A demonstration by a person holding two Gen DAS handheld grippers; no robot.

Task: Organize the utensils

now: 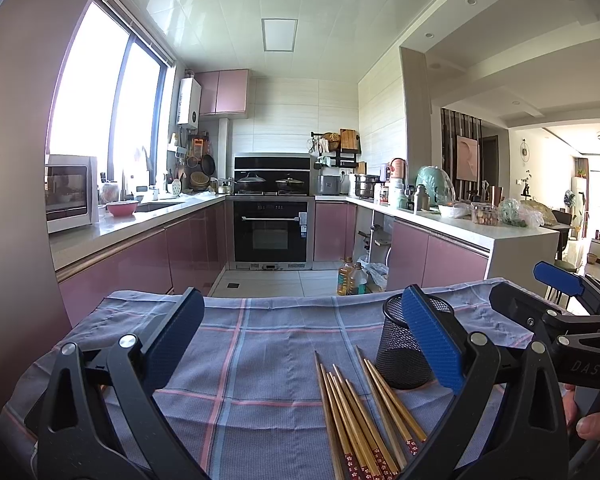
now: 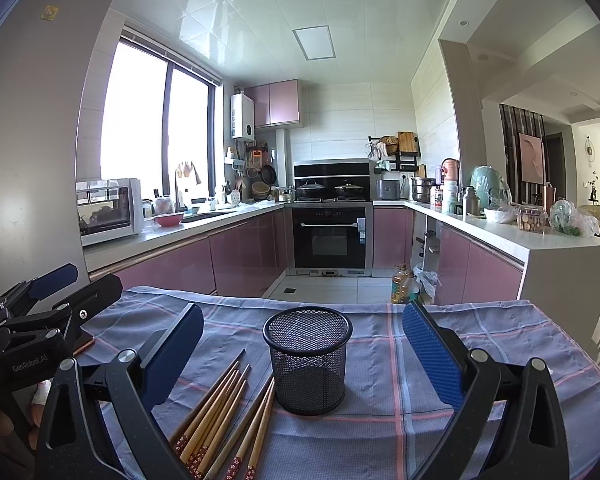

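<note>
Several wooden chopsticks (image 1: pixel 360 412) with red patterned ends lie in a loose bundle on the checked blue cloth (image 1: pixel 260 344). A black mesh cup (image 1: pixel 404 344) stands upright just right of them, empty as far as I see. My left gripper (image 1: pixel 300 344) is open above the cloth, the chopsticks between its fingers near the right one. In the right wrist view the mesh cup (image 2: pixel 307 360) stands between the fingers of my open right gripper (image 2: pixel 302 352), and the chopsticks (image 2: pixel 224 416) lie by its left finger. Each gripper shows in the other's view, the right gripper (image 1: pixel 556 304) and the left gripper (image 2: pixel 40 304).
The cloth-covered table (image 2: pixel 500 344) ends at a far edge, with kitchen floor beyond. Oil bottles (image 1: pixel 350 278) stand on the floor. Pink cabinets and counters line both sides, with an oven (image 1: pixel 271 230) at the back. A hand (image 1: pixel 592 426) holds the right gripper.
</note>
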